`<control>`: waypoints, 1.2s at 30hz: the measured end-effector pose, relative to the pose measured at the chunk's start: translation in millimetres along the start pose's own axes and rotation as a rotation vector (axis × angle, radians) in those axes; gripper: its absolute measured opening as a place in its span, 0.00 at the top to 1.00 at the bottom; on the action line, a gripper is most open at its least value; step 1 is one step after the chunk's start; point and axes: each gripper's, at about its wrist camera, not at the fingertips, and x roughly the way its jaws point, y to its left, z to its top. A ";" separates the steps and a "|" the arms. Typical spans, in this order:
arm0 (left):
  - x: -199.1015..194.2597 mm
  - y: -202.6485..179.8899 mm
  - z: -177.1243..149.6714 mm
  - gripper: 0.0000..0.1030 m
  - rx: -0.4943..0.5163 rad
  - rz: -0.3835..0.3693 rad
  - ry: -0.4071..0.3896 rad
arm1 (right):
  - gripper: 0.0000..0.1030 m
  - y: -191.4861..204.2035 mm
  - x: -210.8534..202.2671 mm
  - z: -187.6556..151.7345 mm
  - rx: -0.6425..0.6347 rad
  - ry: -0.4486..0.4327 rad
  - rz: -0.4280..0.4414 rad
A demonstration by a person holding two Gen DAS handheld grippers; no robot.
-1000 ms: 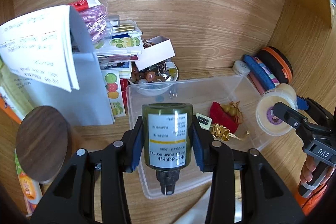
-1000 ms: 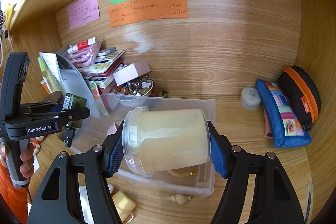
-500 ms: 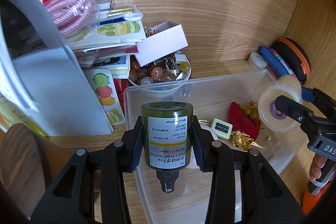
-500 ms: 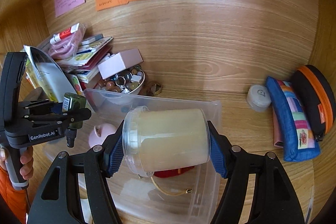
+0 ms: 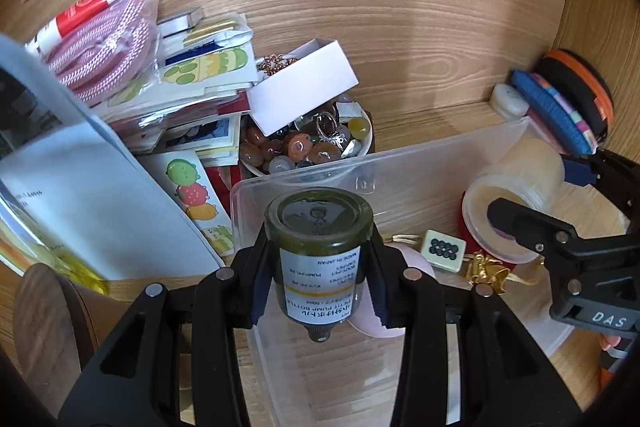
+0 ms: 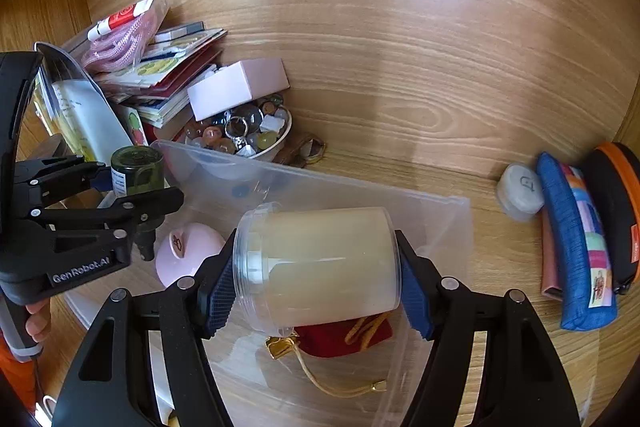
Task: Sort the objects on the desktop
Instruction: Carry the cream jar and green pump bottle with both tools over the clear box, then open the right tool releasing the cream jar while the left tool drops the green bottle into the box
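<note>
My left gripper (image 5: 318, 267) is shut on a small dark green pump bottle (image 5: 319, 247), nozzle toward the camera, held over the left end of a clear plastic bin (image 5: 420, 159). My right gripper (image 6: 316, 279) is shut on a cream-filled clear jar (image 6: 320, 263) lying sideways, held over the bin (image 6: 440, 219). In the bin lie a pink round case (image 6: 184, 251), a red pouch with gold cord (image 6: 344, 341) and a white mahjong tile (image 5: 443, 249). The jar (image 5: 516, 195) and the right gripper show at the right of the left wrist view.
A bowl of beads and rings (image 5: 308, 143) with a white box (image 5: 304, 87) on it stands behind the bin. Books, sticker sheets and a pink cord pack (image 5: 100, 47) pile at the left. A blue pouch (image 6: 576, 247), black-orange case (image 6: 616, 211) and white round container (image 6: 520, 191) sit right.
Both grippers have come forward and down over the bin, each keeping its grip. The bowl and back wall now look closer.
</note>
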 end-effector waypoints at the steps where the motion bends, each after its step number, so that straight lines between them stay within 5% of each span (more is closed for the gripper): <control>1: 2.2 -2.8 -0.2 0.60 0.009 0.007 0.003 | 0.36 0.9 0.7 -0.2 -0.005 0.001 -0.005; 12: 4.9 -9.4 -1.5 0.59 0.039 0.054 0.016 | 0.36 2.7 11.1 -8.4 -0.042 -0.004 -0.056; 17: 2.2 -13.0 -4.3 0.53 0.065 0.069 0.005 | 0.35 9.3 9.8 -9.2 -0.078 -0.034 -0.124; 19: 1.8 -14.8 -4.2 0.40 0.067 0.095 -0.006 | 0.30 12.9 7.5 -9.9 -0.096 -0.046 -0.136; 26: 1.2 -15.1 -6.3 0.33 0.087 0.096 -0.031 | 0.24 22.4 4.0 -13.3 -0.153 -0.078 -0.187; 36: 4.4 -9.4 -1.0 0.28 0.030 0.036 -0.027 | 0.23 10.5 -3.9 -9.2 -0.097 -0.083 -0.142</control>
